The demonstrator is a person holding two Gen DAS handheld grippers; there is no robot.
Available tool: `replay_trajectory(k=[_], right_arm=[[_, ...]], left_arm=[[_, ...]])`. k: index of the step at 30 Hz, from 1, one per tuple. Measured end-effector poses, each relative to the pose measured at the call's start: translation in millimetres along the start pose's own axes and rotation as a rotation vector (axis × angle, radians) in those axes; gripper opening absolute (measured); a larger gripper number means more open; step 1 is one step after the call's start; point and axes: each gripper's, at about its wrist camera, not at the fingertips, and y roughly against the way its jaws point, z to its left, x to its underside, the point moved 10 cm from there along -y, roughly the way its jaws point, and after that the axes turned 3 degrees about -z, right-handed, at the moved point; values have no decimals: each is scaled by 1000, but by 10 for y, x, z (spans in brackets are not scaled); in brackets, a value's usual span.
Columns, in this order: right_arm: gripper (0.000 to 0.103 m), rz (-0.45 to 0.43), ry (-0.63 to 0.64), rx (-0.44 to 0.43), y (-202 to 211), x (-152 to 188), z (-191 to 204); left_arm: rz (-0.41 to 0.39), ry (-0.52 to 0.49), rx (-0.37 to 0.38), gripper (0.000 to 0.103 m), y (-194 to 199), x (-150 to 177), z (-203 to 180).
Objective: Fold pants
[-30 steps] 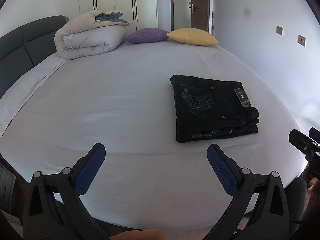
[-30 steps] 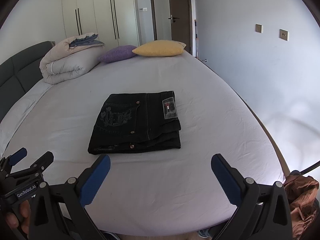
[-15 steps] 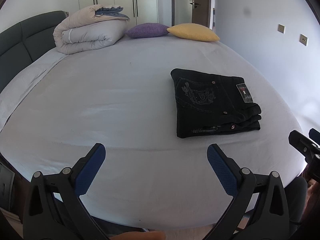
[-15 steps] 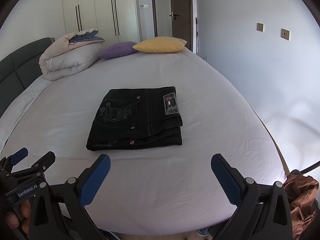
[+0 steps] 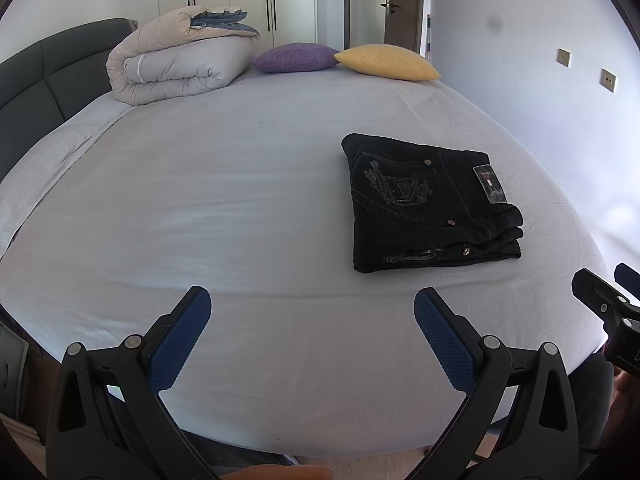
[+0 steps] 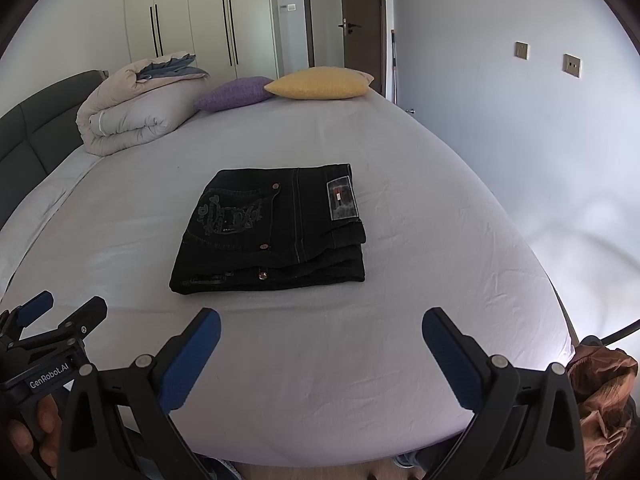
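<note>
The left tool [image 5: 312,320] is hovering over the near edge of the bed [image 5: 224,200], its jaws standing wide apart and holding nothing. The black pants [image 6: 272,232] are lying folded into a neat thick rectangle – embroidered pocket and label patch facing up. The right tool [image 6: 320,340] is gaping empty too, near them.

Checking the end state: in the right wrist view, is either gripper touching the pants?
No. The folded black pants lie alone on the bed, with the right gripper and left gripper open, short of them.
</note>
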Motion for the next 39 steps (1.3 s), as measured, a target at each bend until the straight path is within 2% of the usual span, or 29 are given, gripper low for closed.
replay_trajectory(k=[39], right_arm=[[103,14,5,-3,-32,90,62]], left_arm=[[21,-2,7,103,-67,100,-13]])
